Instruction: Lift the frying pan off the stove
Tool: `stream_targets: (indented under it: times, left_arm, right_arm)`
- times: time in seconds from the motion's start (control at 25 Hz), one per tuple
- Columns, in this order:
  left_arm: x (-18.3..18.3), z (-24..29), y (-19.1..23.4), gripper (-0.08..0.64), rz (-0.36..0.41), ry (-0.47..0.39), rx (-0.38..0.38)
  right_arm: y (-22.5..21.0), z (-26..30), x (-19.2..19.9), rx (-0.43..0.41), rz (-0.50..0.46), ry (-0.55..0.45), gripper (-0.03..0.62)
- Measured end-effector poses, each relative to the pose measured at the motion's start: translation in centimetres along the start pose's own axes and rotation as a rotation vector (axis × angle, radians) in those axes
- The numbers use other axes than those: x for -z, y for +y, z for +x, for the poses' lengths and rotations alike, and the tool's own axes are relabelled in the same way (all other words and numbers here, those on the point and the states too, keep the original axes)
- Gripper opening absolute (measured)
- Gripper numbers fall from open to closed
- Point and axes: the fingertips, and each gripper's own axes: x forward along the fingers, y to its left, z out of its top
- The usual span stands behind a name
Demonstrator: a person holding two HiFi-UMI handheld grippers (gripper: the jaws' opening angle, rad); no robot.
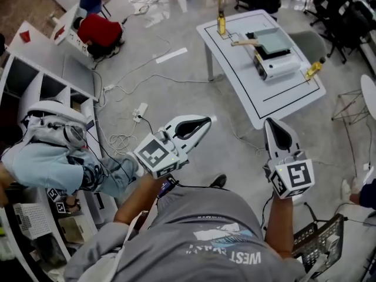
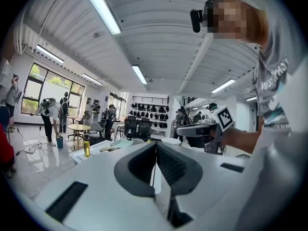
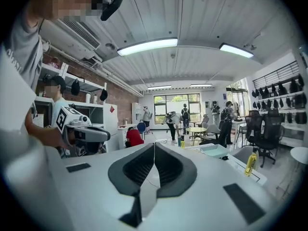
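Observation:
The frying pan [image 1: 271,40] is square and grey-green with a wooden handle [image 1: 244,42]. It sits on a white portable stove [image 1: 277,65] on the white table [image 1: 235,81] at the upper right, well ahead of both grippers. My left gripper [image 1: 205,122] is shut and empty, held over the floor and pointing toward the table. My right gripper [image 1: 271,123] is also shut and empty, near the table's front edge. In the right gripper view the jaws [image 3: 154,145] meet, and the pan [image 3: 215,150] lies far off to the right. In the left gripper view the jaws [image 2: 155,145] are closed too.
Two yellow bottles [image 1: 221,23] [image 1: 313,69] stand on the table. A grey chair [image 1: 311,43] is beside it. White shelving [image 1: 41,84] and a person in light blue [image 1: 53,160] are at the left. Cables and a power strip [image 1: 140,111] lie on the floor.

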Motion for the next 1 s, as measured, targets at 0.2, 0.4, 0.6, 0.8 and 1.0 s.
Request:
stream_targets:
  times: [0.2, 0.4, 0.6, 0.8, 1.0]
  left_arm:
    - [-1.1, 3.6, 0.0, -0.002, 0.018, 0.0, 0.013]
    - [-1.4, 6.2, 0.6, -0.002, 0.043, 0.015, 0.042]
    - [-1.5, 8.1, 3.0, -0.002, 0.034, 0.012, 0.058]
    - [-1.5, 11.6, 7.3, -0.002, 0.023, -0.013, 0.111]
    - [-2.7, 15.7, 12.6, -0.002, 0.029, -0.026, 0.19]
  right_arm:
    - [-3.4, -0.1, 0.2, 0.016, 0.008, -0.015, 0.014]
    - [-6.0, -0.1, 0.3, 0.051, 0.022, -0.021, 0.014]
    - [-7.8, 0.9, 0.2, 0.088, 0.022, -0.01, 0.015]
    - [-10.8, 2.7, 0.2, 0.175, 0.014, 0.011, 0.018]
    - [-13.1, 6.2, -1.2, 0.246, 0.022, 0.012, 0.021]
